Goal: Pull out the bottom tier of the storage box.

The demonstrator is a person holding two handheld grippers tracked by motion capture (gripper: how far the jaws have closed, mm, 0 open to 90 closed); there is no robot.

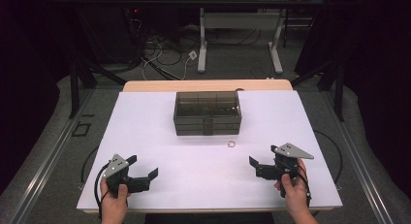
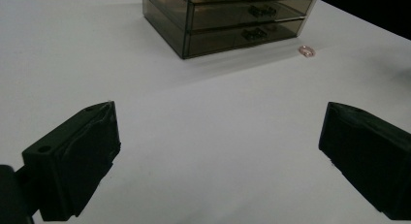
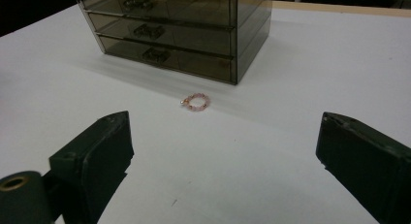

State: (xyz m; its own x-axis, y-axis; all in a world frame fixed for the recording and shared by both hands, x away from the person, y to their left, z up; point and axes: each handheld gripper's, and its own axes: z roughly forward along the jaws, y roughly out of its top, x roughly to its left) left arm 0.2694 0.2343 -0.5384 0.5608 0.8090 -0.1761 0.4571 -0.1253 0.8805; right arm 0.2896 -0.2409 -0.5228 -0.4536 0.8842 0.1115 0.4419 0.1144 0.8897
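A smoky see-through chest of drawers [image 1: 207, 113] stands at the middle back of the white table, drawers shut; it also appears as the chest [image 2: 228, 18] and chest [image 3: 179, 27]. A small pink bead ring [image 1: 231, 144] lies just in front of its right corner, seen as the ring [image 2: 307, 50] and the ring [image 3: 195, 102]. My left gripper [image 1: 144, 167] is open near the front left, empty. My right gripper [image 1: 260, 165] is open at the front right, empty, with the ring ahead of its jaws.
The white table sheet [image 1: 145, 132] ends close behind both hands at the front edge. A wooden strip [image 1: 145, 85] borders the far side. Beyond it stand a desk frame [image 1: 202, 49] and cables on the floor.
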